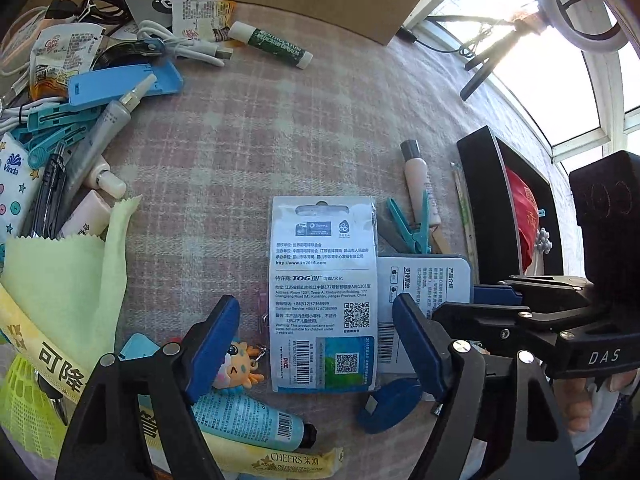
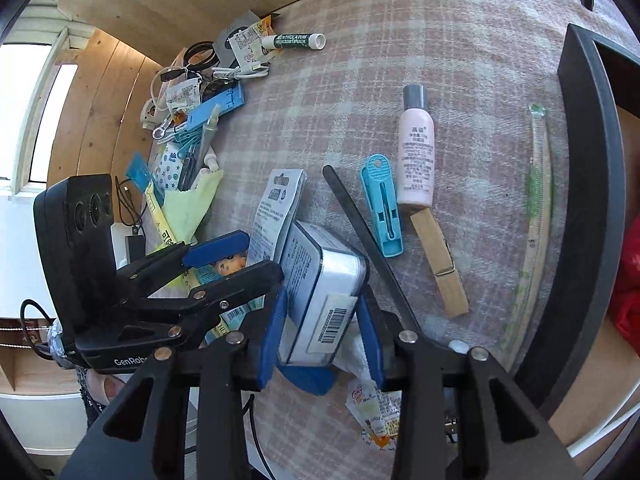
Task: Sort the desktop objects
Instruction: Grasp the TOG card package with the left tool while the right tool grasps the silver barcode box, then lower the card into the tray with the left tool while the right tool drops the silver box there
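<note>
A: So, the right hand-held gripper point(image 2: 320, 320) has its blue pads either side of a silver rectangular tin with a barcode label point(image 2: 324, 280), apparently pinching it. The left hand-held gripper point(image 1: 316, 336) is spread wide over a clear-wrapped printed card packet point(image 1: 323, 300), touching nothing.

B: How much is sorted?

A: Little, I'd judge. The black open-topped box point(image 1: 484, 200) at the right holds only something red. A pink bottle with a grey cap point(image 2: 416, 152), a light-blue plastic clip point(image 2: 382, 204) and a wooden clothespin point(image 2: 440, 264) lie near it on the checked worktop point(image 1: 280, 128).

B: And the far left?

A: A heap of cables, sachets and tubes point(image 1: 80, 64), untouched.
</note>
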A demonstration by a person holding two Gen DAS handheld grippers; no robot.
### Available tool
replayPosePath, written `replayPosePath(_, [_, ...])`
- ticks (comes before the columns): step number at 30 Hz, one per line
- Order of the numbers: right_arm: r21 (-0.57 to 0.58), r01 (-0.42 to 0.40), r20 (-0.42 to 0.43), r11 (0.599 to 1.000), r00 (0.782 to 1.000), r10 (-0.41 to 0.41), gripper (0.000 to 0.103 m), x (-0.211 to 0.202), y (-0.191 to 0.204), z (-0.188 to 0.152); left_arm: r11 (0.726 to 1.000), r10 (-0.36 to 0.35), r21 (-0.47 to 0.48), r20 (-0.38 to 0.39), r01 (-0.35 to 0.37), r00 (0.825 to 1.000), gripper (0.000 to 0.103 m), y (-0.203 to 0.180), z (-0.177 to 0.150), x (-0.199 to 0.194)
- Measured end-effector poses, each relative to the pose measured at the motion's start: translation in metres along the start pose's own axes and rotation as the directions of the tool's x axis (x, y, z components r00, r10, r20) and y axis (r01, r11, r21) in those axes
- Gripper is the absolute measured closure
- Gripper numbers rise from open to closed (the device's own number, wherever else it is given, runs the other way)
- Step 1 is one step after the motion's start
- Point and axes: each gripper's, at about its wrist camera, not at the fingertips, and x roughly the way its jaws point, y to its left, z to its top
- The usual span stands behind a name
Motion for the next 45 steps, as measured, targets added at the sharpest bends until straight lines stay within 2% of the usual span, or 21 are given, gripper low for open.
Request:
replayPosePath(3, [-0.027, 0.018, 0.001, 0.999, 1.000, -0.018, 0.070, -0.001, 0.005, 0.003, 1.000, 0.012, 0.002, 0.006, -0.012, 1.000, 0.026, 0.000, 0.004, -0.001])
replayPosePath(7, [-0.068, 0.058, 0.005, 0.996, 0.998, -0.058, 0.069, 0.000, 0.013, 0.007, 0.999, -0.035, -0.026, -0.002, 0.035, 0.999, 0.032, 0.005, 0.009, 0.002])
replayPosePath(11, [-0.061, 0.057, 0.007, 0.997, 0.998, -0.057, 0.069, 0.001, 0.009, 0.009, 0.997, -0.068, -0.037, 0.002, 0.068, 0.998, 0.050, 0.003, 0.009, 0.000])
replayPosePath(18, [-0.078, 0.046, 0.058, 0.996, 0.997, -0.041, 0.078, -0.016, 0.016, 0.005, 0.999, -0.019, -0.031, 0.038, 0.021, 0.999, 0.051, -0.002, 0.005, -0.006])
replayPosePath(28, [-0.113, 0.092, 0.145, 0.989, 0.987, -0.075, 0.079, -0.044, 0.022, 0.002, 0.999, 0.031, -0.037, 0.109, -0.027, 0.994, 0.051, -0.003, 0.003, -0.029])
replayPosePath(37, [-0.116, 0.128, 0.248, 0.985, 0.964, -0.096, 0.079, -0.089, 0.020, -0.005, 0.998, 0.025, 0.048, 0.166, -0.033, 0.986, 0.051, -0.053, 0.000, -0.050])
replayPosePath(40, [-0.107, 0.163, 0.301, 0.981, 0.946, -0.124, 0.079, -0.114, 0.014, -0.009, 0.993, 0.022, 0.112, 0.177, -0.042, 0.984, 0.051, -0.084, -0.002, -0.051])
replayPosePath(45, [-0.040, 0.231, 0.380, 0.972, 0.903, -0.199, 0.079, -0.164, -0.020, -0.022, 0.979, -0.026, 0.205, 0.164, -0.009, 0.986, 0.051, -0.143, -0.005, -0.039])
